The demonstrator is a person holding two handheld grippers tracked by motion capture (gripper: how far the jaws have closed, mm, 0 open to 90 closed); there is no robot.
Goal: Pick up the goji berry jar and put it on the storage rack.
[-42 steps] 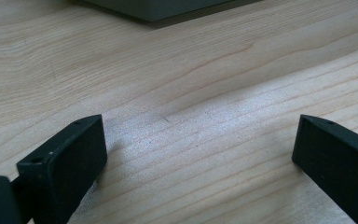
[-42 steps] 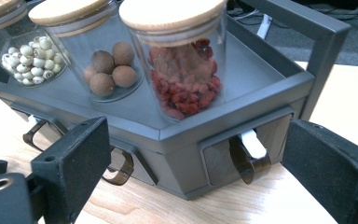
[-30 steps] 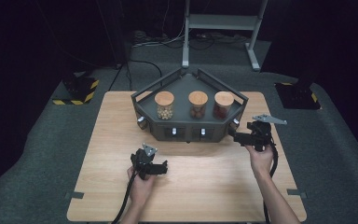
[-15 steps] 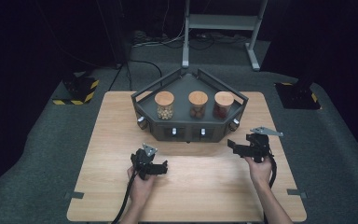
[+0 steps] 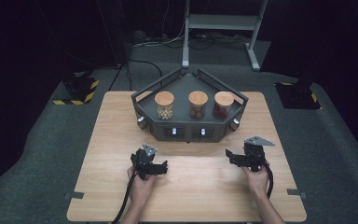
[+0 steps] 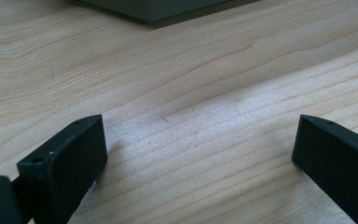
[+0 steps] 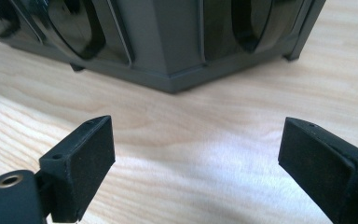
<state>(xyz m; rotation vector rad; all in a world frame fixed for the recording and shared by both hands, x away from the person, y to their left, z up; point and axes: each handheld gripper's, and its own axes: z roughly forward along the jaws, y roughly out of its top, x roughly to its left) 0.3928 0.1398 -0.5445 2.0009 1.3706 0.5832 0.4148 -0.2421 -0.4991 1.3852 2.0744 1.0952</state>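
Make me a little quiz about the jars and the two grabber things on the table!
1. How many jars stand on the grey stand?
2. True or false: the right gripper holds a jar.
3. Which jar is nearest the left gripper: A the left jar, B the middle jar, C the right jar?

Key: 1. Three. 2. False, its jaws are open with nothing between them. 3. A.
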